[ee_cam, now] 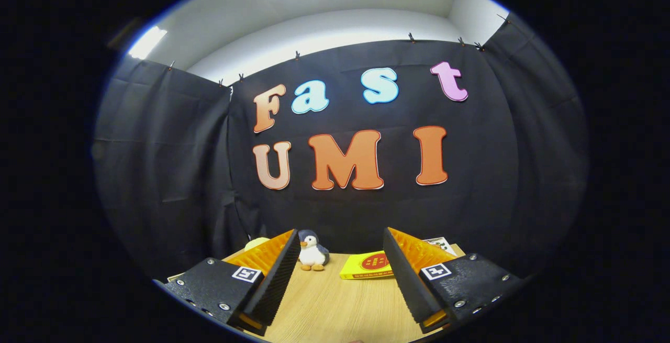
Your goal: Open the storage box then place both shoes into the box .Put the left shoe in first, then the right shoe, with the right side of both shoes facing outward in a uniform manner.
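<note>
My gripper (343, 249) stands open above a wooden table (335, 306), its two fingers spread wide with nothing between them. It looks level toward the booth's back wall. One finger (272, 275) reaches toward a small plush penguin, the other finger (408, 275) reaches beside a yellow book.
A plush penguin (312, 251) stands at the table's far edge, just beyond the fingers. A yellow book (366, 266) with a red round mark lies flat to its right. A pale round thing (256, 242) peeks behind one finger, a printed card (439, 243) behind the other.
</note>
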`<state>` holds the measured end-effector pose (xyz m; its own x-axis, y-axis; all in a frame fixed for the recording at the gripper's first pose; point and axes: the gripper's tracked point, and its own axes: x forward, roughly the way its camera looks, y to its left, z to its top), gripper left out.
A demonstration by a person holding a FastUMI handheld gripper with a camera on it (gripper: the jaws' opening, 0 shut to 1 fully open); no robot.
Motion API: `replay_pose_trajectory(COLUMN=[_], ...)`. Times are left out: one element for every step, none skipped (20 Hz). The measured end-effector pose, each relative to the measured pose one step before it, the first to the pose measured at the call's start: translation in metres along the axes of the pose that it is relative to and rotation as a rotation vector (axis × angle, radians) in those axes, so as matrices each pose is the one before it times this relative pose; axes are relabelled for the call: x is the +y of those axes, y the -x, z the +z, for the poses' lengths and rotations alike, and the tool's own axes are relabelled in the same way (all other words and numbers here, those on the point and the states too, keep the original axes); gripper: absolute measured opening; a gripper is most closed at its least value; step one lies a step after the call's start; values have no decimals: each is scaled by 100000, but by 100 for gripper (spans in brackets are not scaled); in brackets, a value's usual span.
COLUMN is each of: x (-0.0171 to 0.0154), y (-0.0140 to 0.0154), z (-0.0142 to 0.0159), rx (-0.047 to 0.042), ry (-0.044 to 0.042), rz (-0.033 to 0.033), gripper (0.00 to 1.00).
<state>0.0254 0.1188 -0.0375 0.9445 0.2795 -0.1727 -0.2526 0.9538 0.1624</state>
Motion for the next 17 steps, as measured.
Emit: replay_pose_trajectory(x=[99,102,191,112,253,239,178,227,5,76,-93,37,-130,-78,-85,-151,29], y=[77,-2,46,-30,42,-35,87,-74,50,28,56,56,73,54,-54,-66,84], z=[-29,-33,112,47,-28,42,-2,169,185,279,54,111,115,-28,37,48,186], rx=[298,360,-63,74,144,317,539,-9,-303,-287,-175,-217,-101,77,-70,-130,-285], ry=[-210,-205,-108,60,-17,-43,-429,-383,-290,-182,-63,-43,138,-33,79,-152,-247], rz=[273,421,598,310,631,389,549,528,-7,72,-215,46,-319,-55,-192,-291,-135], gripper=[95,95,95,95,95,95,95,95,95,95,95,95,95,95,95,95,95])
